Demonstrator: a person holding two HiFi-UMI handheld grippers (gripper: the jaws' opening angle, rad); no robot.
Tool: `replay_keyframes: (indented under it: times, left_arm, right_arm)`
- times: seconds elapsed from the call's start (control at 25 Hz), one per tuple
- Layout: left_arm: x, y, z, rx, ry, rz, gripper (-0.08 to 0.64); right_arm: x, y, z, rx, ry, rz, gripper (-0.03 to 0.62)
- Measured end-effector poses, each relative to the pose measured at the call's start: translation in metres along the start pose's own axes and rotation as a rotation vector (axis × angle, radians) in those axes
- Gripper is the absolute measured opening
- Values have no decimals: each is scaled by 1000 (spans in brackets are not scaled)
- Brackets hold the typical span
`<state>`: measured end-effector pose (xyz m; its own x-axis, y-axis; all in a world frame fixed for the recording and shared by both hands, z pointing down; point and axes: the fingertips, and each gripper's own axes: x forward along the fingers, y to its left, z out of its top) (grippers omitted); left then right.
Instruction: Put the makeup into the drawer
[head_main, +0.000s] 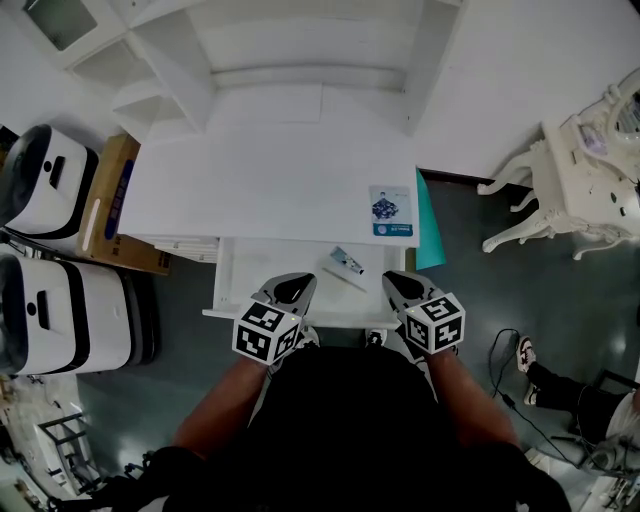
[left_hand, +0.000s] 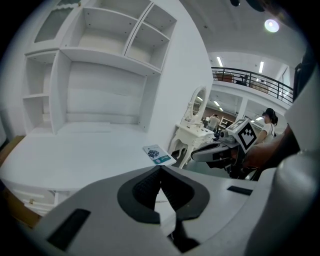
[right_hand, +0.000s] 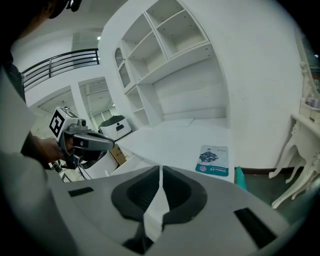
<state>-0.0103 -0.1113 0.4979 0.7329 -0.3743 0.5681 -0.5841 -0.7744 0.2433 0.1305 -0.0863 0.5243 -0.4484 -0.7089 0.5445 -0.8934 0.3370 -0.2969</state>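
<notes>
My left gripper (left_hand: 160, 169) has its jaws closed, the ribbed black pads meeting at the tips with nothing between them. My right gripper (right_hand: 160, 169) is the same: grey moulded shells, dark pads, jaws together and empty. Both hover over the front edge of the open drawer (head_main: 262, 266), a shallow white tray pulled out from under the worktop (head_main: 260, 180).

The makeup tube (head_main: 345, 263) lies flat inside the drawer towards its right side, slim and pale with a darker teal end, set at a slant. It sits between my two grippers and a little ahead of them, touching neither.

The worktop is smooth, matt white and nearly bare. A glossy rectangular booklet (head_main: 392, 213) with a dark picture and a blue strip lies flat near its right front corner. Behind rises a white hutch (head_main: 300, 60) of open square-edged shelves.

A thin teal panel (head_main: 430, 235) stands against the worktop's right side. To the left a brown cardboard box (head_main: 110, 205) leans by the desk, and beside it stand two rounded white machines (head_main: 50, 180) with black bands. On the right is a white dressing table (head_main: 585, 170) with carved, curved legs, well apart from the desk, and a dark cable (head_main: 500, 355) trails on the grey floor.
</notes>
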Motion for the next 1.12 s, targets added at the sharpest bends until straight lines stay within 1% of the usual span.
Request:
replay_keyframes:
  times: [0.08,0.28,0.44,0.64,0.76,0.88,1.04,1.12]
  left_arm:
    - [0,-1,0,1,0,2,10]
    - [1,2,-1,-64,-24,5,11]
    - [3,2,-5,-57,-5,17,11]
    - [2,6,-7,-75,4,32,11]
    - [3,7,-10,-84,12,40,11]
    - [1,10,-13,-93,19,51,11]
    - [-3,16,-18,-109,27,76,11]
    - [-5,19,-20,-119,30,89,11]
  right_arm:
    - [1,-1,0,-2,4,-5,38]
    - [7,-1,-3,-8,15,-7,38]
    - [9,-2,-5,-20,19,-6,38]
    - [18,-12,-7,-41,32,-33,38]
    - [30,-31,-9,-91,53,-83,38]
    - [49,-53,-10,-160,86,-145,40]
    - [82,-81,-16,-278,159,-207,40]
    - [98,-93,-21,-306,193,-223,46]
